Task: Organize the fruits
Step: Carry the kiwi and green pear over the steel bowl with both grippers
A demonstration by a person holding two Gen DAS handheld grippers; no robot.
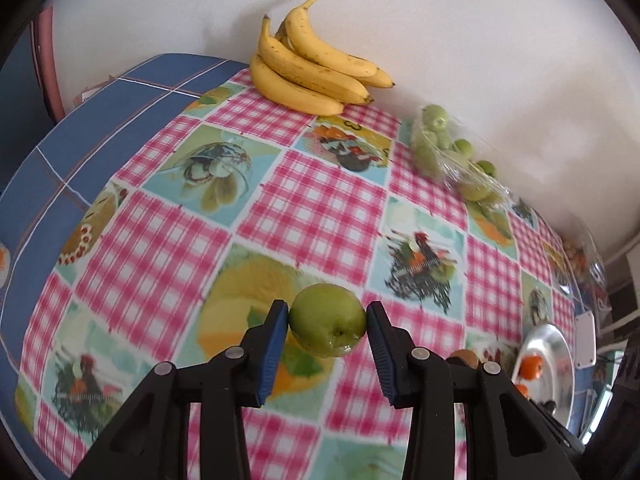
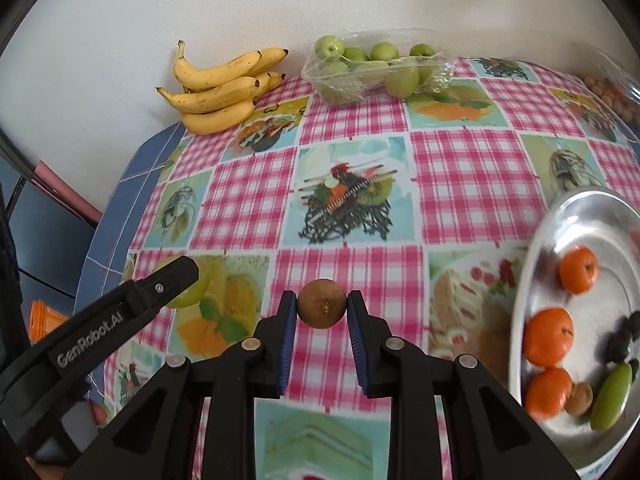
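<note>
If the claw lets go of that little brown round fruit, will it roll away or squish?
The brown fruit looks nearly round, so it would probably roll on the flat tablecloth. It keeps its shape between the right gripper pads, so it seems firm, not squishy. Its dull, rough-looking skin likely helps it stay gripped.

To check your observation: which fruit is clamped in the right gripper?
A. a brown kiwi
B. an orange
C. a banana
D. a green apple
A: the right gripper is shut on the brown kiwi, while the left gripper holds the green apple.
</note>
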